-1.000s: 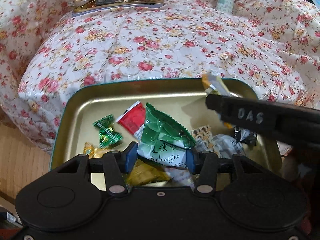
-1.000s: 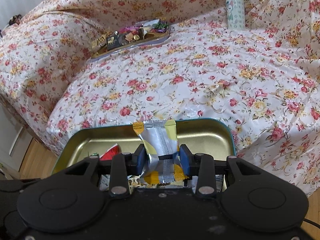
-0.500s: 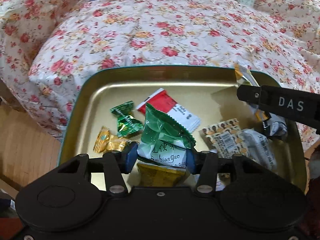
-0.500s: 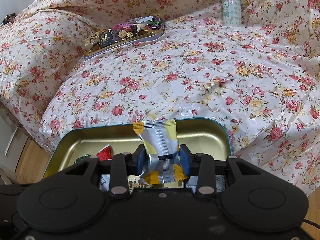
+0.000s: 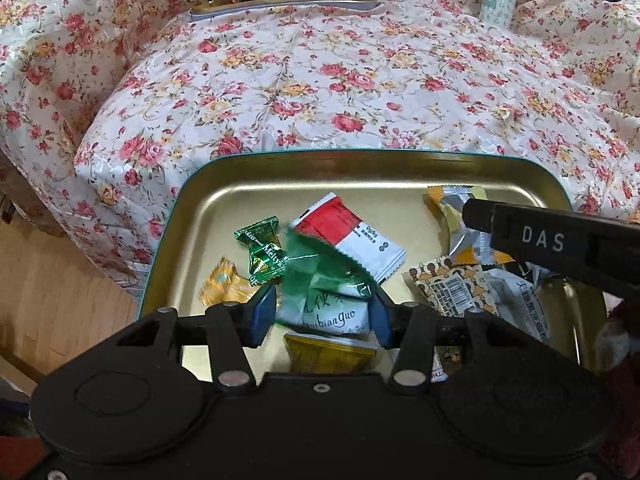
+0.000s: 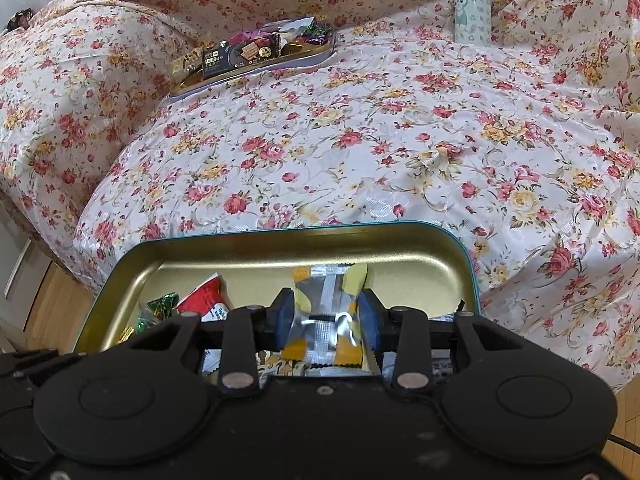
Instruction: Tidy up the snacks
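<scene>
A gold tin tray (image 5: 360, 176) with a teal rim sits at the bed's near edge and holds several wrapped snacks. My left gripper (image 5: 322, 314) stands over the tray; its jaws have parted and the green and white packet (image 5: 324, 292) is blurred, slipping down between them. My right gripper (image 6: 325, 322) is low over the tray's right side with its jaws spread wider; the silver and yellow packet (image 6: 326, 316) still sits between the pads. That gripper's finger (image 5: 560, 240) and packet (image 5: 456, 208) show in the left wrist view too.
A second tray (image 6: 256, 56) piled with snacks lies far back on the floral bedspread (image 6: 360, 140). A pale bottle (image 6: 472, 4) stands at the back right. Wooden floor (image 5: 48, 300) lies left of the bed.
Both grippers have dropped lower over the near tray. The left jaws opened and the green packet is falling. The right jaws widened around the silver and yellow packet.
</scene>
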Available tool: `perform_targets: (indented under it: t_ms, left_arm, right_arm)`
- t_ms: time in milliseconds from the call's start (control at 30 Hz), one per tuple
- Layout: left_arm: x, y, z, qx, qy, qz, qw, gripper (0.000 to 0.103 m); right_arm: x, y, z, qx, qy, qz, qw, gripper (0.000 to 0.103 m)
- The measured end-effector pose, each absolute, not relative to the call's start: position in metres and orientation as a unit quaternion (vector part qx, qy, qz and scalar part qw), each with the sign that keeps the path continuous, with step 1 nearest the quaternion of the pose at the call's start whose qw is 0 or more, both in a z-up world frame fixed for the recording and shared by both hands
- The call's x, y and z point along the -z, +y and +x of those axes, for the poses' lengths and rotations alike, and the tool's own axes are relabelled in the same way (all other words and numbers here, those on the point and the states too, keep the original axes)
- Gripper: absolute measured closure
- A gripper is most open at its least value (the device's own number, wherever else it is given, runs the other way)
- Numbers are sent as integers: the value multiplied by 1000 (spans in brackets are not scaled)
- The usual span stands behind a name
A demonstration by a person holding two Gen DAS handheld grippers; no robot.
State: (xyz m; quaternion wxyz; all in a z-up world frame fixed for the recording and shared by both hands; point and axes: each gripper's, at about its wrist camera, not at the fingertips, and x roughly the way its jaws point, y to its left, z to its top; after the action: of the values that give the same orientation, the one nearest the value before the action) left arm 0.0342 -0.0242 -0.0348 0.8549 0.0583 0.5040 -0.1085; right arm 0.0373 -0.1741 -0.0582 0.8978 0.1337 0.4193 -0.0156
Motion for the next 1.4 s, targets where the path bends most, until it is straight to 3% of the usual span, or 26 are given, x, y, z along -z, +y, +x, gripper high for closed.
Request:
perform_targets:
  t_ms: [400,500,833,1400]
  left_arm:
    - [20,-21,25,91,477,62,872,44]
    - [16,-17,23,84,470,59,877,43]
    - [9,-12,19,72,454,53,887,43]
    - [6,-10,14,63,448,52,890,43]
  right_arm:
    - [35,-173,13,25,386,118,914,62]
    - [27,-173,5,33,381,116,917,48]
    - [19,-171,-21,43,383,90,918,28]
    - [28,-170,-32,56,399,90,911,25]
